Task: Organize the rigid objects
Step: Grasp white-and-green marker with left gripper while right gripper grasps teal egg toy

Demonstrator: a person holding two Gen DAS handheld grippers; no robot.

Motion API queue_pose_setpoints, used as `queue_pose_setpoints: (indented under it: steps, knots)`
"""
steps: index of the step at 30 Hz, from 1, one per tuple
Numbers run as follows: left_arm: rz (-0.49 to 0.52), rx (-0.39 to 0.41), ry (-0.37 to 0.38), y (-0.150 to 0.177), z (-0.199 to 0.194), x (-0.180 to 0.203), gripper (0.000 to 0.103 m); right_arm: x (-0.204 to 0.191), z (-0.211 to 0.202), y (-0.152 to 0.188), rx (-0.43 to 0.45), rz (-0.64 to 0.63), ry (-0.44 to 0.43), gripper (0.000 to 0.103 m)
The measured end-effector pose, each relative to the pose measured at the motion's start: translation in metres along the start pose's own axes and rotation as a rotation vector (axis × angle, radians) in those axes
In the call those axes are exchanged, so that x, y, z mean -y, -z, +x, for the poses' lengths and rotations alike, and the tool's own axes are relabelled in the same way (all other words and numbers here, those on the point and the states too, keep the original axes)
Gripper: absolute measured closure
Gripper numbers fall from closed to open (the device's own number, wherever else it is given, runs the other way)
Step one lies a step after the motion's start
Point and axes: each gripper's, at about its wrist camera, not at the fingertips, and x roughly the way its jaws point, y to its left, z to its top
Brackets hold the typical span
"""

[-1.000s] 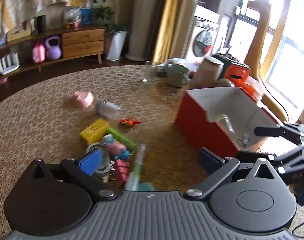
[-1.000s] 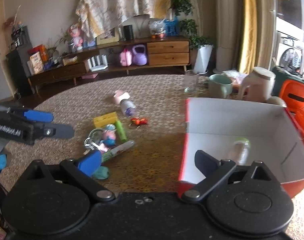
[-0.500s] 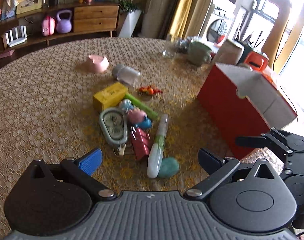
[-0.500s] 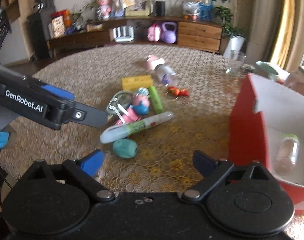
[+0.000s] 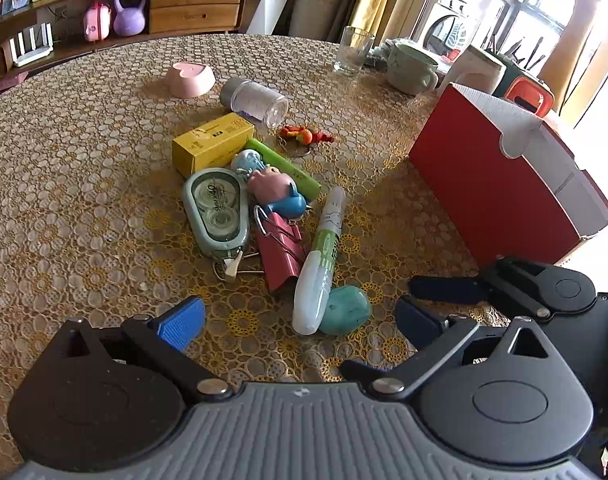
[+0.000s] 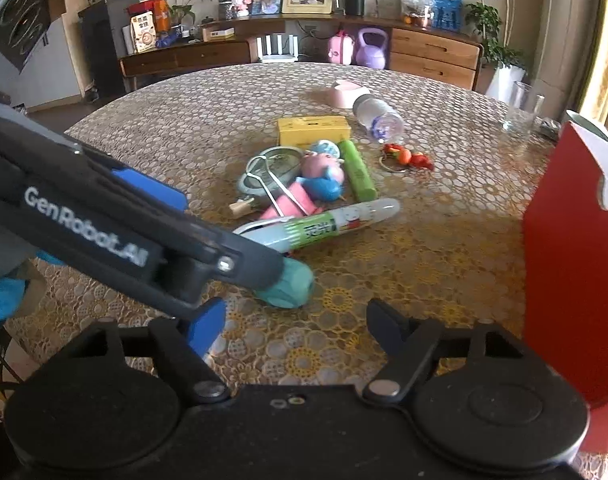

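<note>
Round surface [image 5: 83, 168] under a lace cloth, sideboard behind. We note a red box [image 5: 492, 196] at the right. Left tool [image 5: 299, 320], tips apart, hangs over a green-and-white tube [image 5: 322, 256] touching a teal lump [image 5: 346, 310]. Right tool [image 6: 295, 320], tips apart and just been closing, holds nothing.

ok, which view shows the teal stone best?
Left wrist: the teal stone lies unobstructed beside the glue stick. In the right wrist view the left hand-held gripper covers part of it.
</note>
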Motion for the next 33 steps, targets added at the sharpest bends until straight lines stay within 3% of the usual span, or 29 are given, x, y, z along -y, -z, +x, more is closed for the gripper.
queue_pose_setpoints:
  steps: [2,7,9,14,22,27,33]
  knots:
    - [-0.003,-0.001,0.000,0.000,0.003,0.001,0.005,-0.003,0.003,0.000,0.007,-0.006,-0.004,0.030]
    - [-0.005,-0.018,0.019,-0.002,0.009,0.005,0.028,-0.008,0.010,-0.004,0.013,-0.015,-0.015,0.036]
    - [-0.012,-0.017,0.026,-0.003,0.010,0.005,0.042,-0.008,0.013,-0.005,0.015,-0.014,-0.022,0.040]
    - [-0.034,-0.012,0.042,-0.006,0.011,0.005,0.056,-0.010,0.016,-0.006,0.019,-0.020,-0.027,0.044]
    - [-0.078,-0.041,0.051,-0.010,0.022,0.001,0.069,-0.014,0.020,-0.009,0.027,-0.032,-0.018,0.051]
    - [-0.076,-0.038,0.047,-0.011,0.022,0.003,0.082,-0.015,0.018,-0.010,0.030,-0.029,-0.012,0.065]
    - [-0.075,-0.041,0.053,-0.011,0.018,0.007,0.084,-0.017,0.010,-0.003,0.012,-0.036,0.004,0.065]
